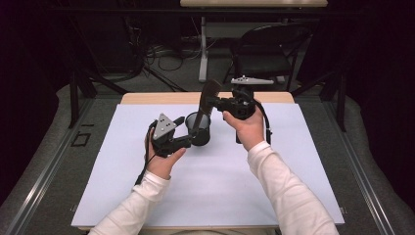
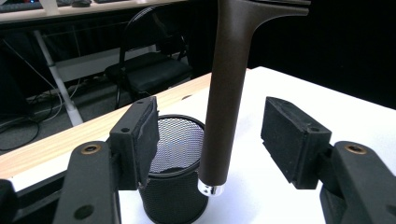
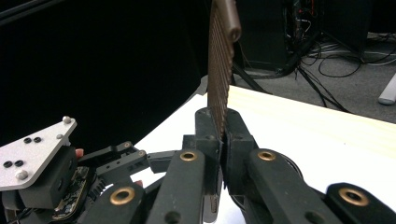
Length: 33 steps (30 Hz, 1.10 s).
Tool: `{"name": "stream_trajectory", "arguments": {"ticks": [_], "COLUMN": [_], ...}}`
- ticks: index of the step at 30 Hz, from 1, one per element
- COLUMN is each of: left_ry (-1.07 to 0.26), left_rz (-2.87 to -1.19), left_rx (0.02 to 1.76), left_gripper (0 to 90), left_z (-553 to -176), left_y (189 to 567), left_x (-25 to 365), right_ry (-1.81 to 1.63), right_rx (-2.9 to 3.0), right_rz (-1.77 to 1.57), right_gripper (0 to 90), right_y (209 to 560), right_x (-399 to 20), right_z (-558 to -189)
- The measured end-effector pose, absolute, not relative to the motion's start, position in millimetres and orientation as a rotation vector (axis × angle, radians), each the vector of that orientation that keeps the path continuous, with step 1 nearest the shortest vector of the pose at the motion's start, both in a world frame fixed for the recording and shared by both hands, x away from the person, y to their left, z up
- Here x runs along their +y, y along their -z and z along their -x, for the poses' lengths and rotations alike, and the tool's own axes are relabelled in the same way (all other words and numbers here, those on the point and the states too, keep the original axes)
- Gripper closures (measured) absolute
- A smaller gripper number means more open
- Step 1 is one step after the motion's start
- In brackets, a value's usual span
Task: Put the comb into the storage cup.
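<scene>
1. Gripping a dark brown plastic comb (image 1: 207,98) w/ right hand-held gripper (image 1: 217,103); jaws clamped on the toothed end, teeth showing above the pads in right gripper view.
2. Holding comb near upright, handle down, chrome tip hanging just by the rim of the black wire-mesh cup (image 1: 199,129); by left gripper view not clearly inside yet.
3. Keeping left hand-held gripper (image 1: 188,132) spread apart at the cup, one pad against the cup's wall, other pad clear on the far side of the handle; nothing pinched.
4. Cup standing on white mat (image 1: 147,196) covering the table, toward the back middle.
5. Judging step: lowering comb into cup. Next prob: centring tip over the mouth, dropping straight, releasing only once handle is well in; steadying cup w/ left so it's not tipping.
</scene>
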<state>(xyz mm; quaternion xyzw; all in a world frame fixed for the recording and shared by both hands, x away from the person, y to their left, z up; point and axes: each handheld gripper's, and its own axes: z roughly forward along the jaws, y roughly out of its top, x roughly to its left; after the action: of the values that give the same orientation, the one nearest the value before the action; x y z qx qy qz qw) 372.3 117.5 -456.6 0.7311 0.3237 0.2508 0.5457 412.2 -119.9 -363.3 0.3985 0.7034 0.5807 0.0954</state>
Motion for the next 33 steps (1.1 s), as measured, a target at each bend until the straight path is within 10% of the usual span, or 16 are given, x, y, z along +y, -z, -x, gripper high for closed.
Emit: {"name": "stream_trajectory", "arguments": {"ticks": [33], "left_ry": [-0.560], "left_rz": [-1.765], "left_rx": [0.856], "left_gripper": [22.8], "left_z": [-380.1], "left_y": [459.2], "left_x": [123.6], "right_ry": [-1.687], "right_rx": [1.989], "right_rz": [-1.212], "right_gripper": [87.6], "right_y": [363.0], "right_x": [-129.2], "right_z": [-419.7]}}
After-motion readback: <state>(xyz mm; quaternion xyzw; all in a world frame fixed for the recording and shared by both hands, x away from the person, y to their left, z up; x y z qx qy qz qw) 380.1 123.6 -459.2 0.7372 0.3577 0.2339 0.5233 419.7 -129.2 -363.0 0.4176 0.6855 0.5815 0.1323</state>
